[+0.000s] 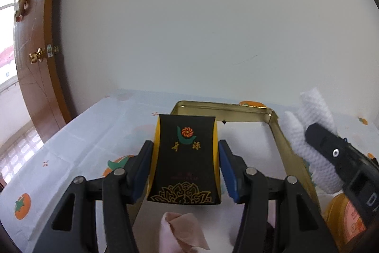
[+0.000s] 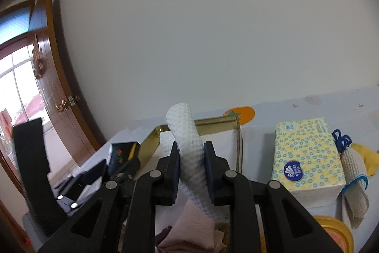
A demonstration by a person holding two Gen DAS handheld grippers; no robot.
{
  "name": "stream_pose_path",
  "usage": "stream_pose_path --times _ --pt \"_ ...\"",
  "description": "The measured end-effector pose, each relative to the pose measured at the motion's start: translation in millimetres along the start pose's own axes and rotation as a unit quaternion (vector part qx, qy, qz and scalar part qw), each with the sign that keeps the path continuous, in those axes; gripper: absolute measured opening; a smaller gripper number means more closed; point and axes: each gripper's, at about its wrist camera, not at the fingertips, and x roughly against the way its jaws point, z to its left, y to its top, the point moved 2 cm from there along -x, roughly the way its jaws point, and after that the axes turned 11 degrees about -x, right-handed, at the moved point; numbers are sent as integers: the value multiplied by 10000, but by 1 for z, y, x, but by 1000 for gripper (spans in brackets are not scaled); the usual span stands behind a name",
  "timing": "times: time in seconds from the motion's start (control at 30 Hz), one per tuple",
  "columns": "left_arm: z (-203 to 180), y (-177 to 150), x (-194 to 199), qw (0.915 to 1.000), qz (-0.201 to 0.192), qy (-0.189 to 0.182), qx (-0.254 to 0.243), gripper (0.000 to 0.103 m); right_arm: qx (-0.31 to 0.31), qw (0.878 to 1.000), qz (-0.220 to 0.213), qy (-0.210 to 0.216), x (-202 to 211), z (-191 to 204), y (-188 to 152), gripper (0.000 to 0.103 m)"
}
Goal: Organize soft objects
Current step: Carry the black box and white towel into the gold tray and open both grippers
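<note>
My left gripper [image 1: 186, 146] is shut on a black carton [image 1: 187, 158] with yellow sides and a flower logo, its pads pressing the two sides. It holds the carton over the near end of an open gold tin [image 1: 236, 108]. My right gripper [image 2: 190, 148] is shut on a white textured rolled cloth [image 2: 182, 120], which sticks up past the fingertips over the same gold tin [image 2: 213, 122]. In the left wrist view that cloth [image 1: 315, 106] and the right gripper [image 1: 315, 134] appear at the right. A folded pink cloth [image 2: 196, 229] lies below the jaws.
A yellow-patterned tissue pack [image 2: 308, 155] stands right of the tin, with a beige blue-edged cloth [image 2: 355, 181] and a yellow cloth [image 2: 369, 158] beside it. A round yellow-rimmed container [image 2: 331, 229] sits near right. The persimmon-print tablecloth [image 1: 71, 146] meets a white wall; a wooden door [image 1: 30, 63] is left.
</note>
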Motion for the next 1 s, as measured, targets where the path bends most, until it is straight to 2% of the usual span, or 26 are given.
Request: stream_pose_path --times 0.2,0.7,1.0 --pt "-5 0 3 9999 76 91 -77 54 -121 9997 212 -77 -10 -3 -4 21" --pt "4 -6 -8 9993 350 130 22 54 93 9994 284 -149 -20 2 -8 21" --pt "5 -8 -11 9990 433 143 34 54 67 9995 307 48 -27 0 -8 24"
